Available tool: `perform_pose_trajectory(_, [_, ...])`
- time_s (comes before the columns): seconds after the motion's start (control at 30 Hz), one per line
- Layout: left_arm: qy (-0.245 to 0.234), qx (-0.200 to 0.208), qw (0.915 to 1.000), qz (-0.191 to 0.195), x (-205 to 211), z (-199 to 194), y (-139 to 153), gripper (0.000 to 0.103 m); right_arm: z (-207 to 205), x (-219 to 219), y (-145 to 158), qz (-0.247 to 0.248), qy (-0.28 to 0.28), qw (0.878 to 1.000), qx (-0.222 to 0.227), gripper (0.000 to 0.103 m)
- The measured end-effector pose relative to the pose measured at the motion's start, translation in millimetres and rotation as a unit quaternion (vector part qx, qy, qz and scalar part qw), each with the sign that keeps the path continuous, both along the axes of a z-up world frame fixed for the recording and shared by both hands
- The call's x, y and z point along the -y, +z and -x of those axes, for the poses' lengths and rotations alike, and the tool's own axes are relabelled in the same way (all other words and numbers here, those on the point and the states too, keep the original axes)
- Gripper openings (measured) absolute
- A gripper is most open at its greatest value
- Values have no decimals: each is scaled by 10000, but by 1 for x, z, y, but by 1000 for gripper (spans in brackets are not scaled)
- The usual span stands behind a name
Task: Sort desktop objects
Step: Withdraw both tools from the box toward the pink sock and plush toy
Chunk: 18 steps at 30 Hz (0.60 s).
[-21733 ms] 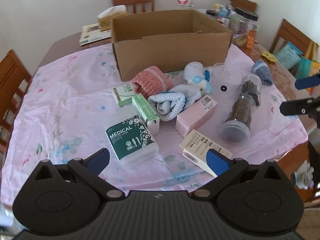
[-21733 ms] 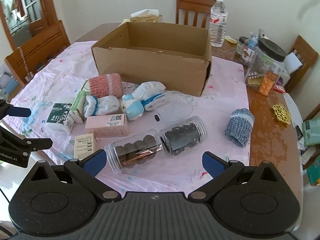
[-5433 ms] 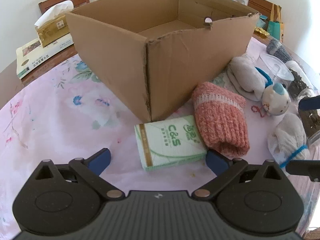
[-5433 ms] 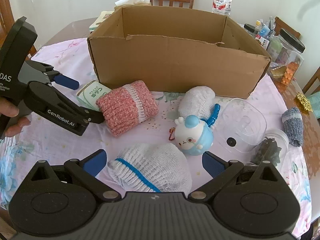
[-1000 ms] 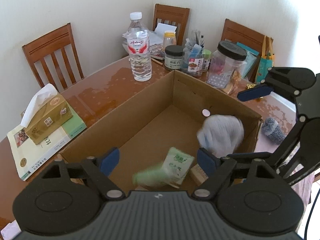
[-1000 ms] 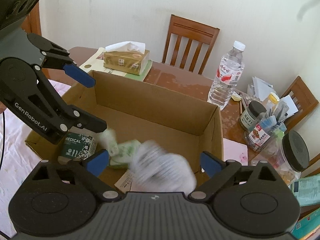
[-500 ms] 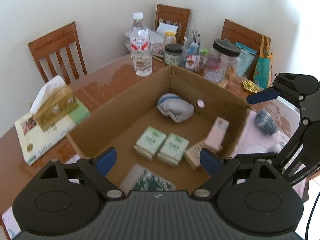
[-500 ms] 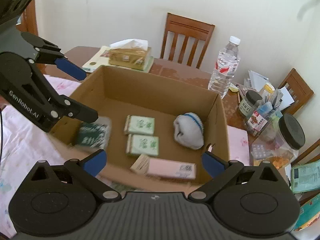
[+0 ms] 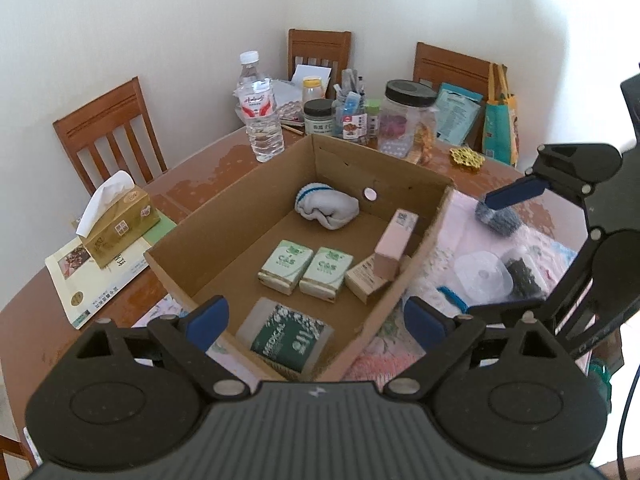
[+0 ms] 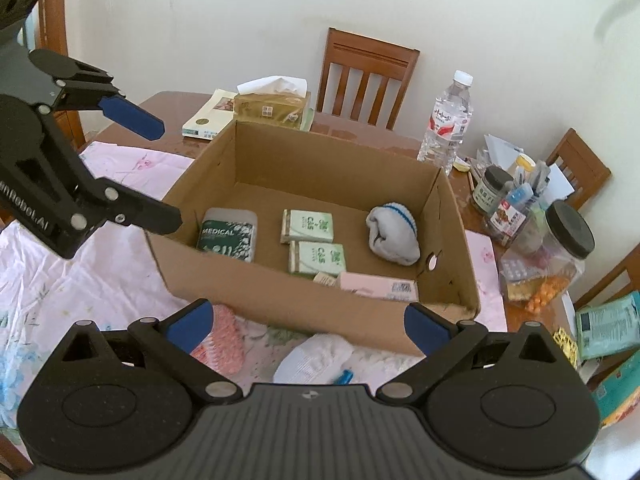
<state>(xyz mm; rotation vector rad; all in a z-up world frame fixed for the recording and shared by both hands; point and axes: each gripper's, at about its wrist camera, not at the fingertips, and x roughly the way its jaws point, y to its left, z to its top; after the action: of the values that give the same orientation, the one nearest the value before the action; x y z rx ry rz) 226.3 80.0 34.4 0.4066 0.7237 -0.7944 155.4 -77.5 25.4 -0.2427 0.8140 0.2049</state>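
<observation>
Left wrist view looks down on the round brown wooden bench (image 9: 192, 176), partly covered by a pink floral cloth (image 10: 52, 276), with the open brown cardboard box (image 9: 224, 220) at its centre. Inside the box lie a green-labelled white plastic "MEDICAL" container (image 9: 290, 338) at 6 o'clock, two pale green C&S tissue packs (image 9: 306, 267) side by side mid-floor, a pink rectangular carton (image 9: 396, 242) leaning on a beige printed carton (image 9: 362, 280) at 3 o'clock, and a white rolled sock with a blue stripe (image 9: 326, 208) at 12 o'clock. Sorting seems well advanced but unfinished: outside the box, on the cloth, remain a blue-grey knitted roll (image 9: 498, 218) at 2 o'clock, a clear plastic jar (image 9: 482, 276) at 3 o'clock with a jar of dark pieces (image 9: 522, 272) just beside it, a pink knitted roll (image 10: 220, 340) at the box's near wall, and a white item with a blue part (image 10: 316, 358) near it. Left gripper (image 9: 316, 318) hovers above the box's near corner with jaws spread wide and empty; right gripper (image 10: 306, 326) hangs over the near wall, likewise spread and holding nothing.
</observation>
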Motion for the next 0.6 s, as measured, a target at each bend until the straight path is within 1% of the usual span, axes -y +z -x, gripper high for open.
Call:
perform_pose_trajectory(0.2, [-105, 85, 9998, -123, -8, 23, -9, 94, 19, -8, -8, -96, -193, 9998, -25, 103])
perform_pose_trajectory(0.33, [-100, 82, 9998, -125, -13, 34, -15, 94, 30, -13, -18, -160, -328, 9993, -93, 103])
perform_pose_trajectory(0.6, [42, 33, 9999, -97, -23, 50, -29, 94, 58, -28, -38, -44, -517, 9986, -140, 103])
